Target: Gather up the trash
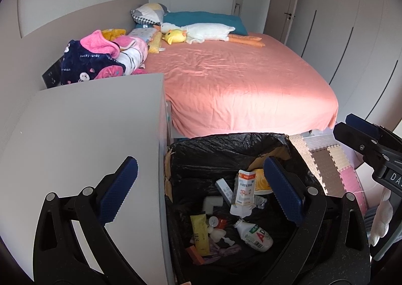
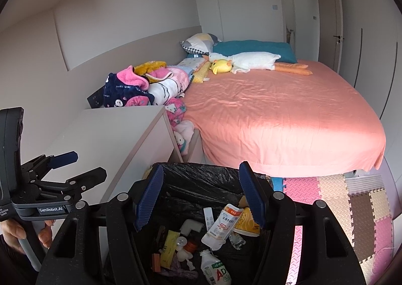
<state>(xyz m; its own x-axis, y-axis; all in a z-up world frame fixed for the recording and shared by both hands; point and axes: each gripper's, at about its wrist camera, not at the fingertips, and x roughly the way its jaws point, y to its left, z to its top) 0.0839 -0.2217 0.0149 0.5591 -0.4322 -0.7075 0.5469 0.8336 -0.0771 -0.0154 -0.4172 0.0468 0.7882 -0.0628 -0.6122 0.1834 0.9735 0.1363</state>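
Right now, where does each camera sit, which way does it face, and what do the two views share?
Left wrist: on the left claw, open, tilted down over the bin beside the cabinet, bed beyond; the right claw's fingers enter at right.
Right wrist: on the right claw, open, over the same bin; the left claw and a hand show at left.
Shared: bin, white bottle, cabinet, bed, plush goose.

glossy crinkled black plastic bin liner (image 1: 216,151), smooth satiny pink bedsheet (image 1: 238,79)

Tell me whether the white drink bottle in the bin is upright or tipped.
Tipped: the white plastic drink bottle lies on its side on the black bin liner, cap pointing away from its label.
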